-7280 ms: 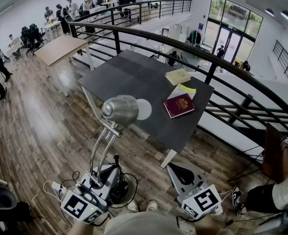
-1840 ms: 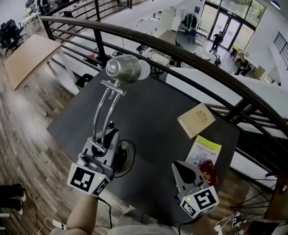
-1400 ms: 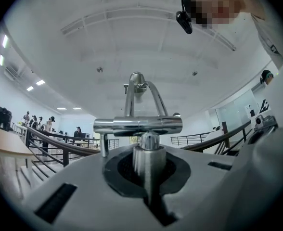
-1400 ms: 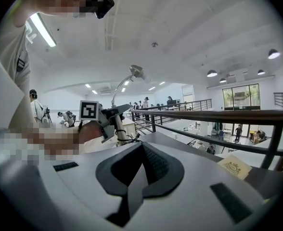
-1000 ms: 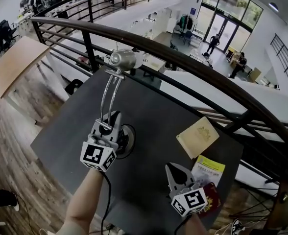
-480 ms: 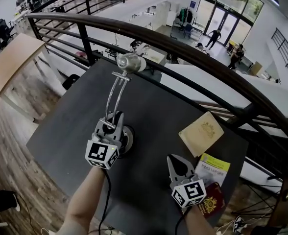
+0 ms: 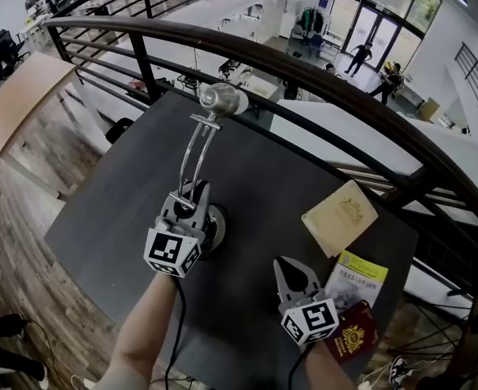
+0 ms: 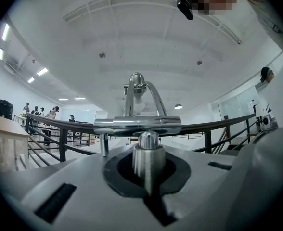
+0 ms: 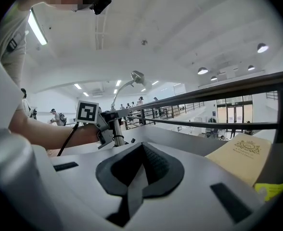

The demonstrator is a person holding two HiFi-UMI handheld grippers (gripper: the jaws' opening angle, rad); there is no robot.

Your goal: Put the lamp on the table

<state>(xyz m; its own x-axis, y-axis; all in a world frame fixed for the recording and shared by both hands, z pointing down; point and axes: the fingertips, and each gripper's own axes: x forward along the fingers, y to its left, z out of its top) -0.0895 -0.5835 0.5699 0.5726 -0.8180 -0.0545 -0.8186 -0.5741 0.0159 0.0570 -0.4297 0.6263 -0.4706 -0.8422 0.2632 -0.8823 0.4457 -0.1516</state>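
The chrome desk lamp stands upright over the dark grey table (image 7: 133, 193). Its head (image 7: 220, 98) points toward the railing, and its round base (image 7: 215, 227) looks set down on the tabletop. My left gripper (image 7: 196, 193) is shut on the lamp's lower stem, just above the base. In the left gripper view the stem (image 8: 149, 159) sits clamped between the pads, with the crossbar (image 8: 137, 125) above it. My right gripper (image 7: 293, 275) hovers low over the table to the right, shut and empty. In the right gripper view the lamp (image 9: 137, 76) and the left gripper's marker cube (image 9: 87, 111) show at the left.
A tan book (image 7: 343, 217), a yellow booklet (image 7: 359, 276) and a dark red book (image 7: 353, 335) lie at the table's right end, close to my right gripper. A dark curved railing (image 7: 320, 75) runs behind the table. Wooden floor lies to the left.
The lamp came from beside the table to over it, then sank until its base reached the tabletop. Both grippers dropped lower; the right one stayed shut and empty.
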